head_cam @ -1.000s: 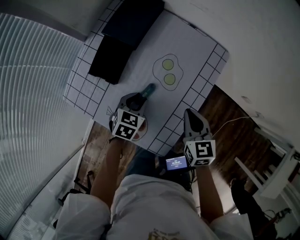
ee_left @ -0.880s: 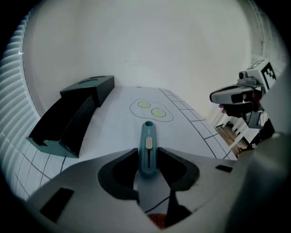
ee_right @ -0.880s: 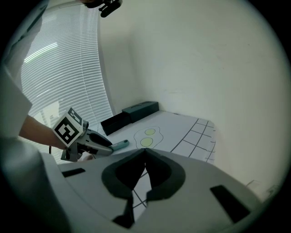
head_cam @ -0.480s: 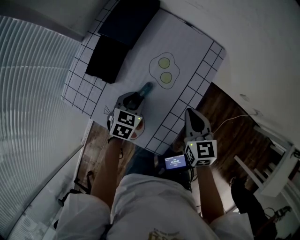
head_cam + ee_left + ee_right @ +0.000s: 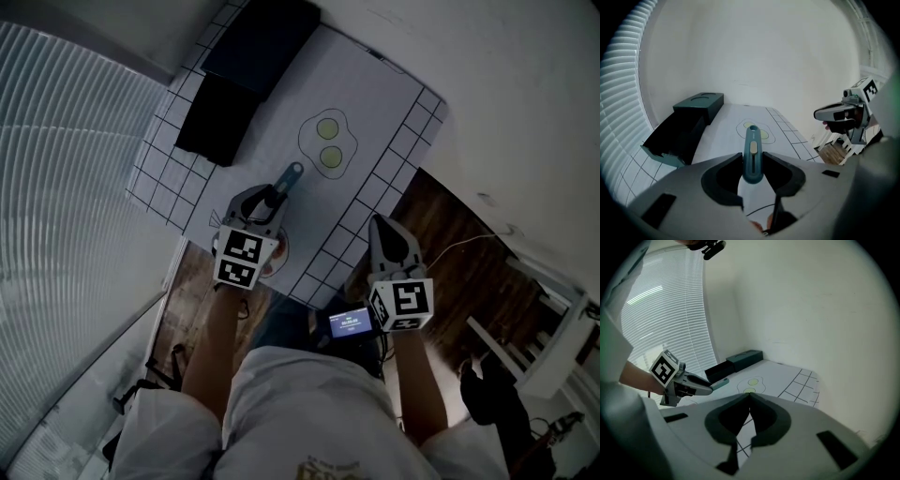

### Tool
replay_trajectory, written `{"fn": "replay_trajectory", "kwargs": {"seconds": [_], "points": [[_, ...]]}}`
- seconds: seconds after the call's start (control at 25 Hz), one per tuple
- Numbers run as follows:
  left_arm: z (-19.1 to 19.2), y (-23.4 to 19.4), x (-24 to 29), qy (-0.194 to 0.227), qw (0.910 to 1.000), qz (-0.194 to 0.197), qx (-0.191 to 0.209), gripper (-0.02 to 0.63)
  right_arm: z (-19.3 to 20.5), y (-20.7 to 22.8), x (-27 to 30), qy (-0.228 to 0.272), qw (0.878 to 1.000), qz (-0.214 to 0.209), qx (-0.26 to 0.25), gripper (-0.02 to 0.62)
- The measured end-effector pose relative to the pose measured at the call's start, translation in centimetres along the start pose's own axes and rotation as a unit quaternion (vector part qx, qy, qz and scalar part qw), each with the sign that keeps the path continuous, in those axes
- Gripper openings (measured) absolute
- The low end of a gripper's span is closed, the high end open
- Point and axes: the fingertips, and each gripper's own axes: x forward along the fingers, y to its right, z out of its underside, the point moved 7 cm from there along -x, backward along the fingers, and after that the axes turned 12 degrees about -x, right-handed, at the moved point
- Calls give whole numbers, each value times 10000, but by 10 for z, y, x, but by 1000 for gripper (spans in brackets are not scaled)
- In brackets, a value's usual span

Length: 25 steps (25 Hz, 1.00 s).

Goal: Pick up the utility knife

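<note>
Left gripper point(image 5: 753, 161) tight on utility knife point(image 5: 752, 140)

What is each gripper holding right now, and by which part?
The left gripper holds the utility knife by its near end; the end with the hole sticks out ahead. The right gripper holds nothing, jaws together.

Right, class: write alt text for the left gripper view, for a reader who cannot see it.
The left tongs grip a teal utility knife by its near end, its far end pointing away over a white gridded mat. A dark box sits at left, and the right tongs hover at the right edge.
</note>
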Motion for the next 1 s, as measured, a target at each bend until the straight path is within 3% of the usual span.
{"fn": "replay_trajectory", "kwargs": {"seconds": [0.64, 1.0], "points": [[-35, 25, -79, 1254, 9916, 101, -293, 141, -38, 0, -18, 477, 9988, -112, -55, 6], [-66, 43, -138, 2014, 9789, 6, -340, 141, -73, 8, -45, 944, 9955, 9, -120, 6]]}}
